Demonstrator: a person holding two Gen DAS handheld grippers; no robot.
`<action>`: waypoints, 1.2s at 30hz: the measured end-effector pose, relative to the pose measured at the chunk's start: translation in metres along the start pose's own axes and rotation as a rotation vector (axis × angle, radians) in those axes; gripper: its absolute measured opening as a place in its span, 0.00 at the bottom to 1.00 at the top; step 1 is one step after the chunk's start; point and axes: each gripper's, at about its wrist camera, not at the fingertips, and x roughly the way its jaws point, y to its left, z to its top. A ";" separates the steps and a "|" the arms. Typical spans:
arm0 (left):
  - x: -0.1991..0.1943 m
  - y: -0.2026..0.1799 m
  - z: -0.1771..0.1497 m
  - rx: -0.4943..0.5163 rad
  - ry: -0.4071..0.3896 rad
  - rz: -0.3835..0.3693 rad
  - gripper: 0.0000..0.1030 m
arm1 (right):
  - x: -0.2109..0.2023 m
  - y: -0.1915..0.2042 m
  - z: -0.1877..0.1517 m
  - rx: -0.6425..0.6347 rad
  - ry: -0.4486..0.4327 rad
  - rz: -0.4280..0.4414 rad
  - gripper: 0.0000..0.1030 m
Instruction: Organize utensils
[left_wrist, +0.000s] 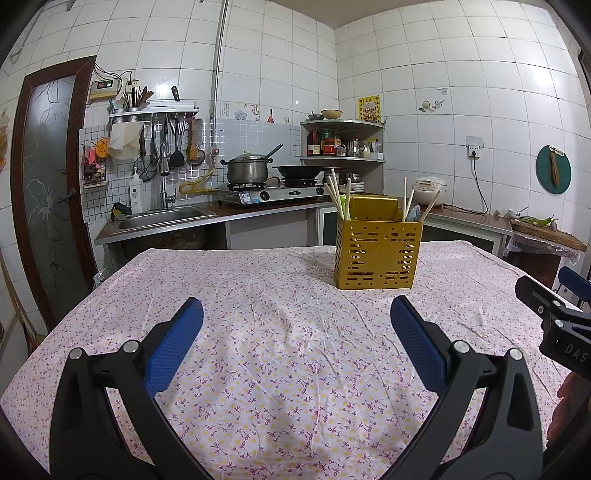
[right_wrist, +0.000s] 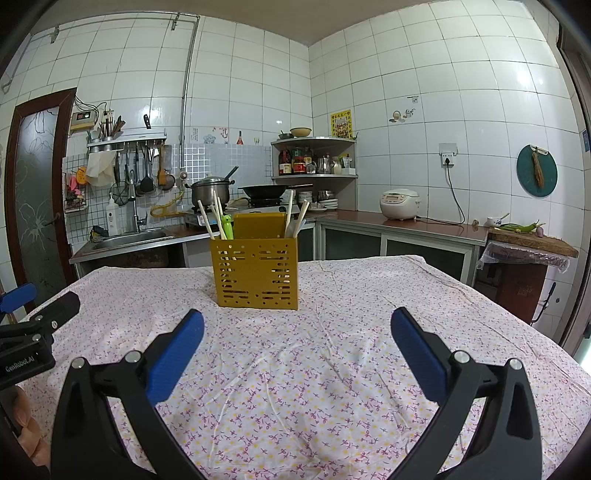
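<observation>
A gold perforated utensil holder (left_wrist: 376, 253) stands upright on the floral tablecloth (left_wrist: 258, 295), toward the far side; it also shows in the right wrist view (right_wrist: 255, 273). Several pale chopsticks (left_wrist: 337, 195) and a green utensil (right_wrist: 227, 227) stick out of its left compartment, more chopsticks (right_wrist: 295, 218) out of its right. My left gripper (left_wrist: 296, 312) is open and empty, low over the cloth, short of the holder. My right gripper (right_wrist: 297, 323) is open and empty, also short of the holder. Each gripper shows at the edge of the other's view, the right one (left_wrist: 554, 317) and the left one (right_wrist: 33, 325).
Behind the table runs a kitchen counter with a sink (left_wrist: 162, 216), a stove with a pot (left_wrist: 247, 171) and a wok (left_wrist: 297, 170), a corner shelf of bottles (left_wrist: 340, 142) and a rice cooker (right_wrist: 399, 204). A chopping board with green peppers (right_wrist: 524, 230) stands at right.
</observation>
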 end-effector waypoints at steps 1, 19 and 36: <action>0.000 0.000 0.000 0.000 0.000 0.000 0.95 | 0.000 0.000 0.000 0.000 -0.001 0.000 0.96; -0.001 0.000 0.000 0.000 -0.001 -0.001 0.95 | 0.002 0.000 -0.004 -0.004 0.004 0.002 0.96; -0.008 0.002 0.004 0.011 -0.011 0.004 0.95 | 0.007 -0.002 -0.008 -0.009 0.014 0.008 0.96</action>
